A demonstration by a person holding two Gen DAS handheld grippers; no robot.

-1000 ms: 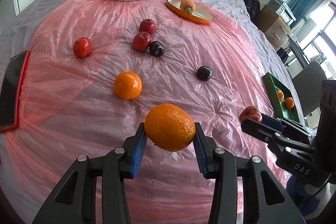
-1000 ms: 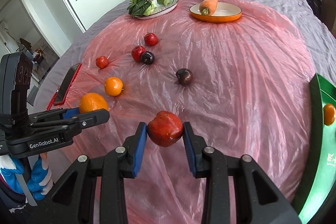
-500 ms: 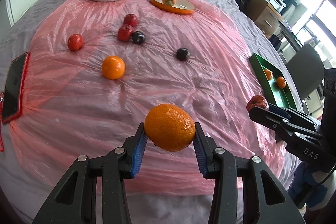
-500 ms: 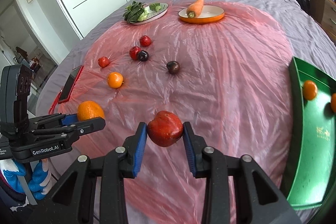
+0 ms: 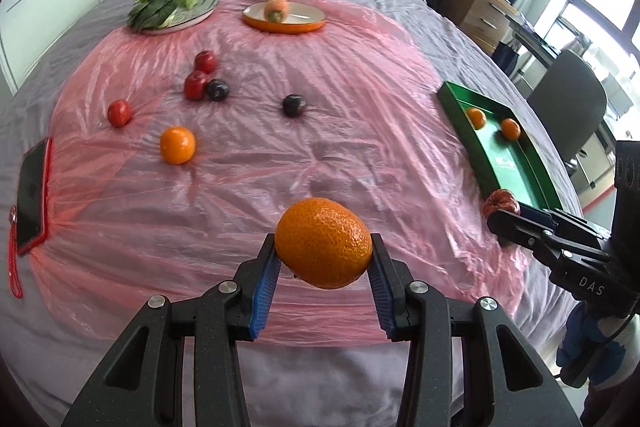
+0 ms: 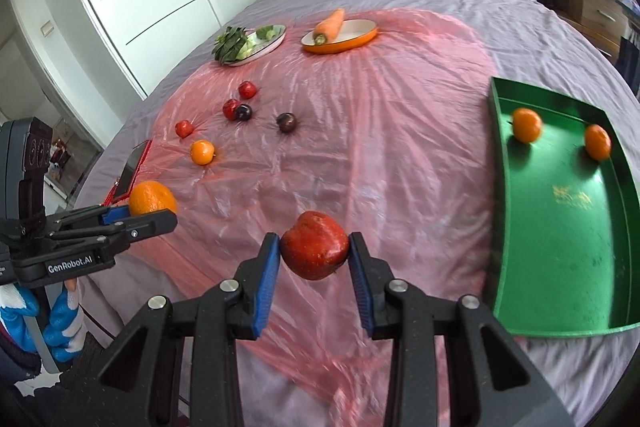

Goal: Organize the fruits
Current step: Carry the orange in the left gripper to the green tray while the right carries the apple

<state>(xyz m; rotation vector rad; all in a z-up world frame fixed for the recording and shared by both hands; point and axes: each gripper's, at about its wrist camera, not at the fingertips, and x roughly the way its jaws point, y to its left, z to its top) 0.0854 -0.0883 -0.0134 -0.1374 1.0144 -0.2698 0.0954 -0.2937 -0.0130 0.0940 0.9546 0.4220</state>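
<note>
Pink plastic sheet (image 6: pixel 400 147) over bed; left gripper (image 5: pixel 323 259) clamps orange (image 5: pixel 323 242), right gripper (image 6: pixel 314 253) clamps red apple (image 6: pixel 314 245); green tray (image 6: pixel 560 267) beside.

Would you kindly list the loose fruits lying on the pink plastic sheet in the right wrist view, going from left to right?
Small red fruit → orange → red fruit touching a dark plum → the farther red fruit → lone dark plum.
</note>
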